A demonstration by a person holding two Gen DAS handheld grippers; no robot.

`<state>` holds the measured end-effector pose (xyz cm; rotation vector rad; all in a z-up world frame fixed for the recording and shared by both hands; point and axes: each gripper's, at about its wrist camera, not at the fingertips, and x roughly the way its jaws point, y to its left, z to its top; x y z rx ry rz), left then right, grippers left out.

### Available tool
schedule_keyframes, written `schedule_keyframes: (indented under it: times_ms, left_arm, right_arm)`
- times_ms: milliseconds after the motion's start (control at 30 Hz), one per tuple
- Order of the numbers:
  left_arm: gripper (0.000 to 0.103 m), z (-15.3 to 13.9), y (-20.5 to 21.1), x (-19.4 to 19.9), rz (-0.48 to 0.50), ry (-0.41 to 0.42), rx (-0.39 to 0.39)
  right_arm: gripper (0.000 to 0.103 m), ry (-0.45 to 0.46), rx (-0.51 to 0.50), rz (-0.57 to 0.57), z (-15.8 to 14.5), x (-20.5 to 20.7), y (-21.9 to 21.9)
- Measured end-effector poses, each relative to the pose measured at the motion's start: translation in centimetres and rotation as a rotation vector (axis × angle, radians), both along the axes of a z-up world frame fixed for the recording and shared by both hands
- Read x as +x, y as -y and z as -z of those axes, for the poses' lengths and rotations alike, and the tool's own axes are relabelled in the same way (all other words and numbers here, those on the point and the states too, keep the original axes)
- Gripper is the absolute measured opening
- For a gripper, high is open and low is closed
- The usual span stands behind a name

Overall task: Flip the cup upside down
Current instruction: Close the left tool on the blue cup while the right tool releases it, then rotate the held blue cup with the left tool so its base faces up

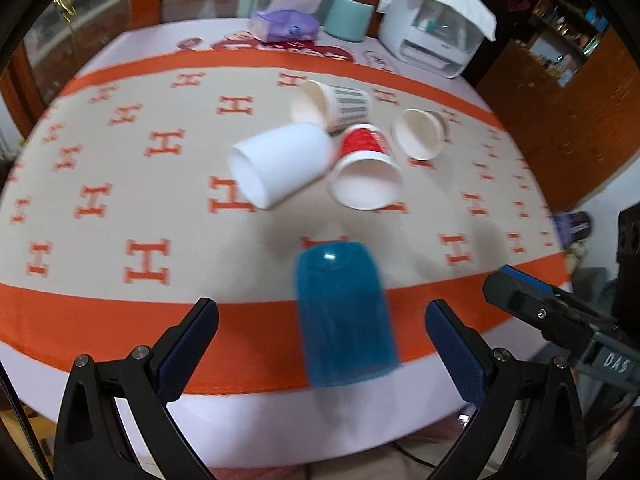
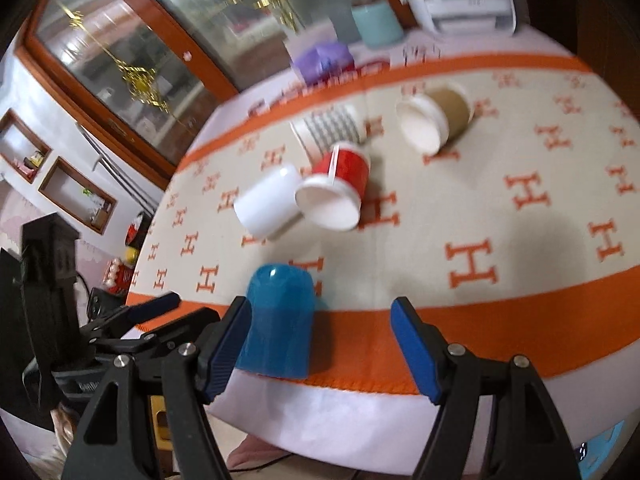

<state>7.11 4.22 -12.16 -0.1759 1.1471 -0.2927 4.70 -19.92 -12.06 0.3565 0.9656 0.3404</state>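
A blue plastic cup (image 1: 344,316) stands upside down on the orange border of the tablecloth, near the table's front edge; it also shows in the right wrist view (image 2: 278,320). My left gripper (image 1: 322,344) is open, its fingers wide on either side of the cup, not touching it. My right gripper (image 2: 320,344) is open too; the cup stands beside its left finger (image 2: 224,352). The right gripper shows at the right of the left wrist view (image 1: 520,292).
Behind lie several cups on their sides: a white one (image 1: 280,164), a red one (image 1: 366,168), a striped one (image 1: 332,104), a brown one (image 2: 436,120). A tissue pack (image 1: 284,26), a teal container (image 1: 348,16) and a white appliance (image 1: 436,28) stand at the back.
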Motion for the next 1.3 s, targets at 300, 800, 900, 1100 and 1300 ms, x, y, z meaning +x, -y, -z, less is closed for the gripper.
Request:
schedule_keyframes:
  times_ms: [300, 800, 900, 1100, 1300]
  left_arm:
    - [0.102, 3.0, 0.8, 1.3, 0.019, -0.166, -0.166]
    - [0.095, 7.6, 2.9, 4.1, 0.061, -0.298, -0.192]
    - [0.09, 7.9, 3.2, 4.6, 0.068, -0.316, -0.19]
    - [0.068, 9.0, 3.9, 5.2, 0.108, -0.382, -0.154]
    - [0.067, 8.9, 4.9, 5.0, 0.134, -0.356, -0.12]
  right_arm:
    - [0.072, 0.087, -0.07, 0.006, 1.3, -1.3, 0.5]
    - [0.072, -0.023, -0.041, -0.011, 6.3, 1.0, 1.1]
    - [0.072, -0.034, -0.033, -0.014, 6.9, 1.4, 1.2]
    - [0.072, -0.051, -0.018, -0.015, 7.6, 1.8, 1.4]
    - [0.072, -0.047, -0.016, -0.01, 7.6, 1.8, 1.6]
